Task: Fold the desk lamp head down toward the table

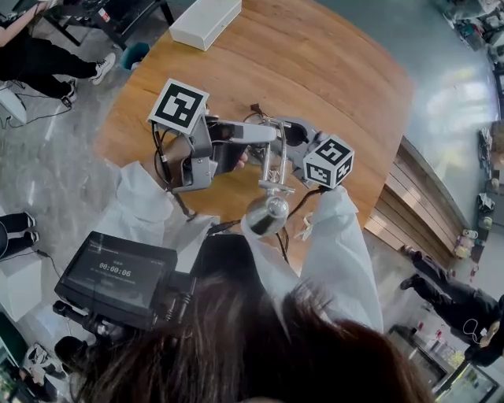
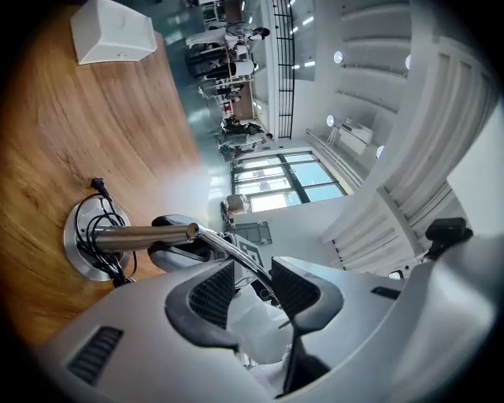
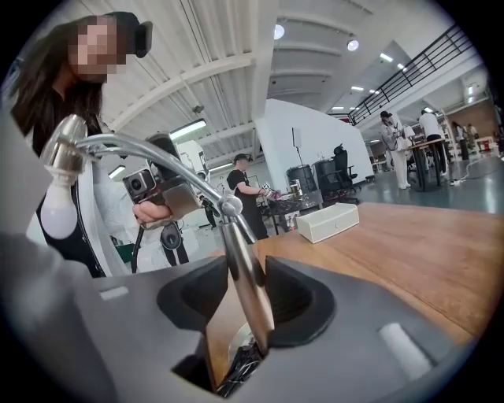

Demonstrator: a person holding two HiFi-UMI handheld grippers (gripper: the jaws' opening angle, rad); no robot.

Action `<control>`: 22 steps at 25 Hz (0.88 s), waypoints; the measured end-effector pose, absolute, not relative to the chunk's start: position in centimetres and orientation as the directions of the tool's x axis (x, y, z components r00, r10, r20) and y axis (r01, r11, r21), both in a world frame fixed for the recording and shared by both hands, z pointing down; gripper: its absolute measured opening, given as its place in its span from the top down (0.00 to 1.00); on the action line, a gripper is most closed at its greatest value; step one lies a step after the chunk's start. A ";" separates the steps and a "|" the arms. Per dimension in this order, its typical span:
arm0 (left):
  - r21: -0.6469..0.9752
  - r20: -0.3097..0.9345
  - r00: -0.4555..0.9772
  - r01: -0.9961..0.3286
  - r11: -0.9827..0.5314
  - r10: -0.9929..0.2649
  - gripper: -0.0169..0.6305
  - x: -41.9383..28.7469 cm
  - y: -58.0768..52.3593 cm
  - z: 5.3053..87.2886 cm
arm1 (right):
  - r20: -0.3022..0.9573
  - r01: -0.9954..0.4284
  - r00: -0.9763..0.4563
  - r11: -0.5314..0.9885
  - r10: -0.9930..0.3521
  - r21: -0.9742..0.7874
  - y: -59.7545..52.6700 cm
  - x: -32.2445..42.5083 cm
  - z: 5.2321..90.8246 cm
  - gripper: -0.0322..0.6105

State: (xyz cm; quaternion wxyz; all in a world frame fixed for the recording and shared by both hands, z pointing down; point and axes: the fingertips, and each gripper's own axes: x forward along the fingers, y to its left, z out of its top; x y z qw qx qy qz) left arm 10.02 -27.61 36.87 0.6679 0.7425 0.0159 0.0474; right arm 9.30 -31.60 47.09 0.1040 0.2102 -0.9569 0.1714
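A chrome desk lamp stands on the wooden table [image 1: 339,79]. Its round base [image 2: 81,245] carries a coiled black cable, and its thick post [image 3: 246,291] rises to a joint. From there a thin curved arm [image 2: 236,250] leads to the lamp head [image 1: 268,214] with a white bulb [image 3: 55,214]. My right gripper [image 3: 242,271] is shut on the post low down, with both pads against it. My left gripper [image 2: 252,271] points level at the thin arm, which runs between its pads [image 2: 214,293] with a gap left beside it. In the head view the left gripper [image 1: 266,134] and right gripper [image 1: 293,149] meet at the lamp.
A white box [image 1: 206,22] lies at the table's far edge, also visible as the white box [image 3: 328,223] behind the post. A black camera monitor [image 1: 118,275] sits low at the left. People stand and sit around the room, and the table's rounded edge is near my body.
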 end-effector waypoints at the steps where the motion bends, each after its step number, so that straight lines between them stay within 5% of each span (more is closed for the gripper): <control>1: 0.990 0.060 0.994 -0.047 -0.133 0.094 0.75 10.0 -27.3 37.2 | 0.269 -0.437 -0.891 0.852 -0.366 -0.288 -31.7 9.4 47.2 0.73; 8: 0.879 0.336 0.940 -0.294 -0.375 0.052 0.91 9.6 -26.7 43.2 | 0.260 -0.435 -0.894 0.846 -0.365 -0.308 -32.1 9.5 47.7 0.73; 22: 0.648 0.367 0.926 -0.325 -0.689 -0.092 0.92 9.5 -27.5 43.9 | 0.240 -0.424 -0.902 0.838 -0.358 -0.343 -31.8 9.5 47.3 0.72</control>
